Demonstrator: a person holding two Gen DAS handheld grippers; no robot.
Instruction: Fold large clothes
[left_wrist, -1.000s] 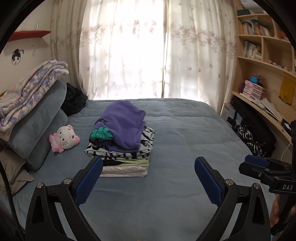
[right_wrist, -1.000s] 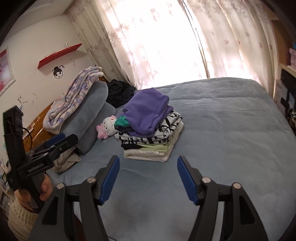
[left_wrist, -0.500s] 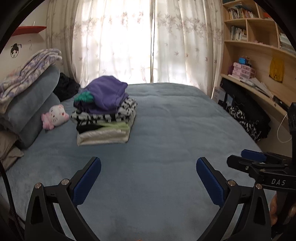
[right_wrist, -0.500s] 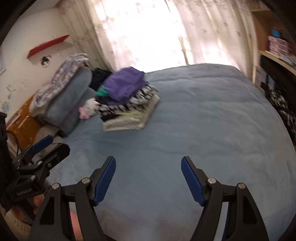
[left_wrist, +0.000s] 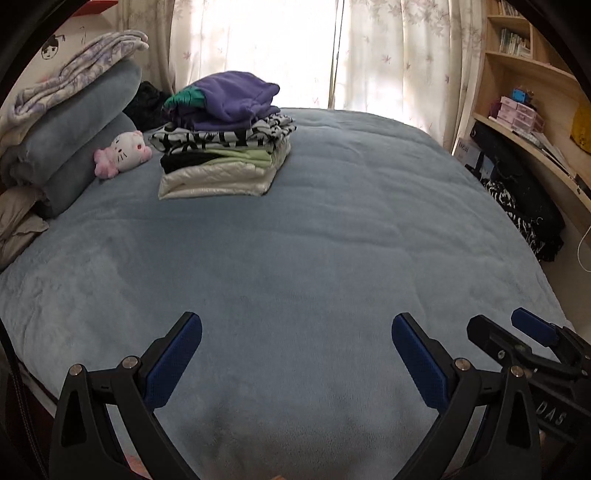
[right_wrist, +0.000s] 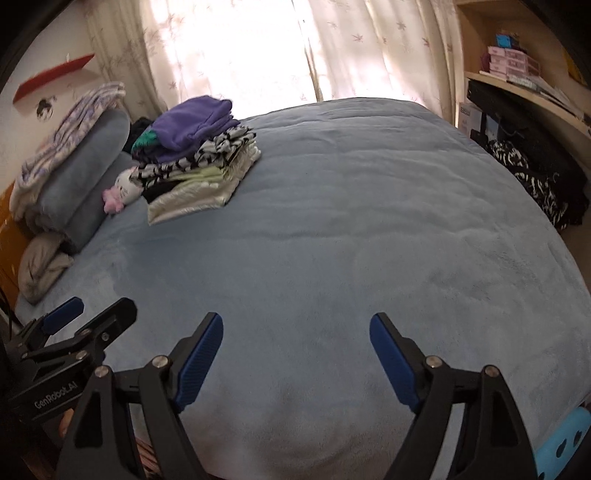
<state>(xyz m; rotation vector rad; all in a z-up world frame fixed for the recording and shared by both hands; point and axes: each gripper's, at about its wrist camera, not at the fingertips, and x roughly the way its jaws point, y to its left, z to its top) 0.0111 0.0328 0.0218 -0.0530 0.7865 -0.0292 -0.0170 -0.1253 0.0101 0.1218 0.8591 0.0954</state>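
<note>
Both grippers have dropped toward the blue bedspread (left_wrist: 295, 258) and tipped downward. The stack of folded clothes (left_wrist: 225, 147) now sits farther off, up and left in both views, and more near bedding shows. The right gripper (right_wrist: 296, 343) has spread wider, jaws opening, nothing between them. The left gripper (left_wrist: 296, 345) looks about as wide as before, hard to say.

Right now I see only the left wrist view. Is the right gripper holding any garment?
Observer: No. The right gripper has its jaws opening with nothing between them, only the blue bedcover beyond.
Operator: Is there anything beside it that my view misses?
Observer: Yes. A light blue object with dark holes shows at the lower right corner of the right wrist view. I cannot tell what it is.
</note>
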